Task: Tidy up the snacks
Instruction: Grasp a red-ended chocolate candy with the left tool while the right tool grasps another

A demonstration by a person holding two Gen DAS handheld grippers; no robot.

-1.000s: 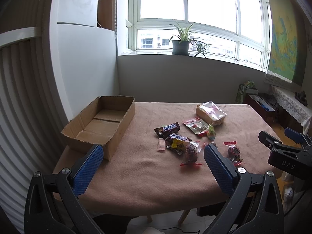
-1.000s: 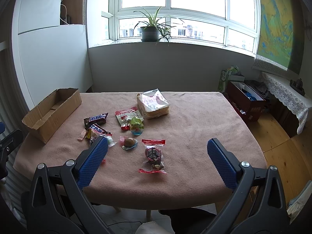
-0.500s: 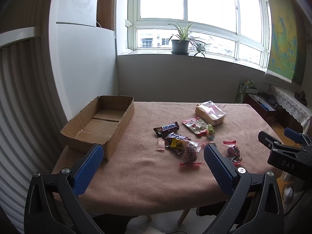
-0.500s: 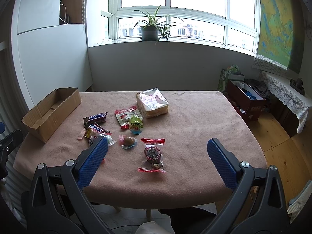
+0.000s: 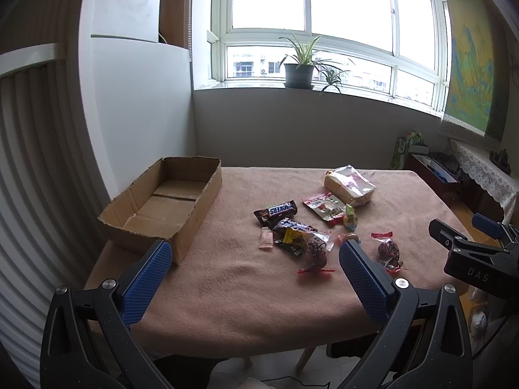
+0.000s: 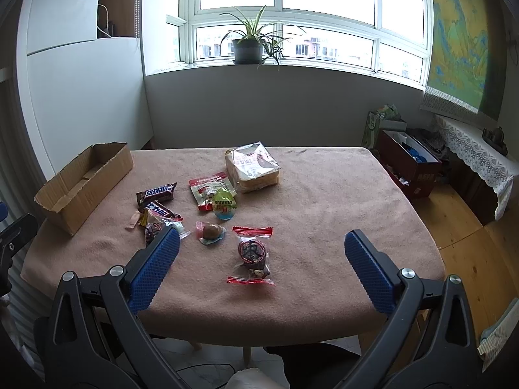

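Several wrapped snacks lie on a pink-clothed table (image 5: 246, 278): a Snickers bar (image 5: 275, 210) (image 6: 156, 192), a bagged bread loaf (image 5: 349, 185) (image 6: 252, 166), a red-edged packet (image 6: 211, 189), a green egg candy (image 6: 223, 206), a round dark sweet (image 6: 252, 253) and a small brown one (image 6: 211, 231). An open, empty cardboard box (image 5: 165, 203) (image 6: 85, 180) stands at the table's left. My left gripper (image 5: 251, 272) is open and empty above the near edge. My right gripper (image 6: 261, 259) is open and empty, above the near edge, with the dark sweet between its fingers in view.
The right gripper's body (image 5: 473, 256) shows at the right of the left wrist view. A potted plant (image 6: 248, 45) stands on the windowsill. A dark red crate (image 6: 410, 165) and a lace-covered shelf (image 6: 470, 149) stand on the floor to the right. A white cabinet (image 5: 139, 113) is behind the box.
Both views have drifted very slightly; the snacks sit a touch higher in frame. Nothing was grasped or moved on the table.
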